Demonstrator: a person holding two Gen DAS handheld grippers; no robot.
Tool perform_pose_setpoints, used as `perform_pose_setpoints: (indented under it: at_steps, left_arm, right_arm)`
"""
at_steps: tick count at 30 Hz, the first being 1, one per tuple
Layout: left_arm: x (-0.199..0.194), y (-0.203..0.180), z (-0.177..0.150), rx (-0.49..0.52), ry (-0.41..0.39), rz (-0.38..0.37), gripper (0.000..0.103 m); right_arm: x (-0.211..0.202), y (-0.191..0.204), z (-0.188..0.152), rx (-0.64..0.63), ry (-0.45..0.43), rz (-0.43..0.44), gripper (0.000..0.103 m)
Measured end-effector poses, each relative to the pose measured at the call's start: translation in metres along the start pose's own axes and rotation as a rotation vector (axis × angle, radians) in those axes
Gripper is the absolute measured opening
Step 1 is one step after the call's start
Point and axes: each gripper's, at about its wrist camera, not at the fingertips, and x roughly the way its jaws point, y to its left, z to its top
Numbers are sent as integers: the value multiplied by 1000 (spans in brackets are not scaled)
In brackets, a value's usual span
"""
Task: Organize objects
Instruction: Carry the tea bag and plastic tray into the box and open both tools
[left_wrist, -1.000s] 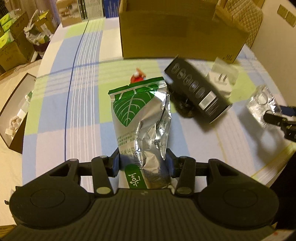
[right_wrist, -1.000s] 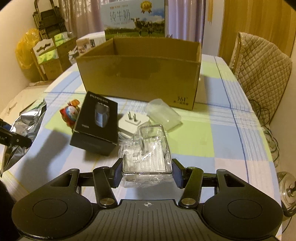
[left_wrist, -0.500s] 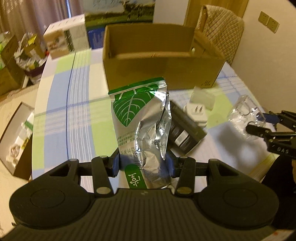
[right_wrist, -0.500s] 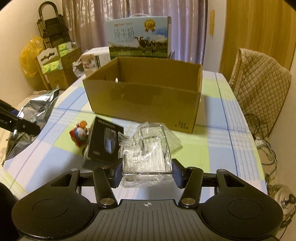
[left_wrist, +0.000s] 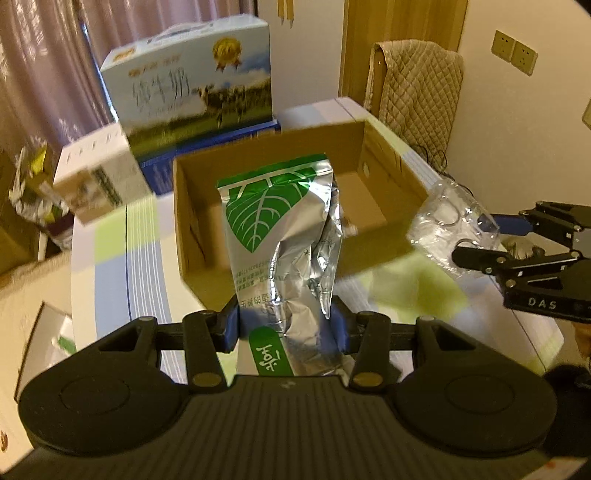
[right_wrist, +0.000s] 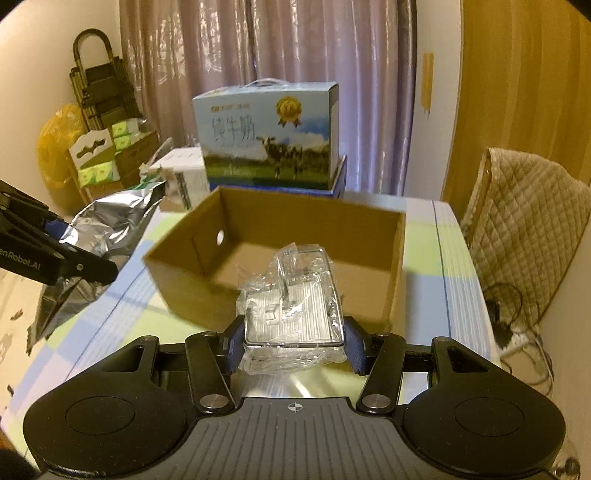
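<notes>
gripping a foil pouch (left_wrist: 280, 240) (left tool (left_wrist: 284, 325)), right tool (right_wrist: 295, 343) clamps a clear packet (right_wrist: 291, 295).

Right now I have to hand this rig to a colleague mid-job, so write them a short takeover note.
Left gripper: shut on the foil bag, held up in front of the box.
Right gripper: shut on the clear wrapped case, also at the box's near side.
Done: both items picked up; the visible part of the box floor is bare.
Left: lower each into the box and release.

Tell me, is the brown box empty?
Looks empty. The cardboard box shows only bare floor; the foil bag and the clear plastic package hide part of it.
</notes>
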Motion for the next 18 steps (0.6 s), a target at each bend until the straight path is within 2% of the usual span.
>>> perform_pose_setpoints:
  at_steps: [3, 9, 18]
  left_arm:
    - [13, 5, 26, 4, -6, 3, 43]
    - [52, 20, 62, 0, 9, 18, 43]
    - [101, 34, 88, 15, 33, 42, 43]
  right_arm:
    - [18, -8, 21, 9, -4, -14, 51]
    - [55, -28, 37, 49, 15, -32, 51]
    - [96, -50, 40, 92, 47, -46, 51]
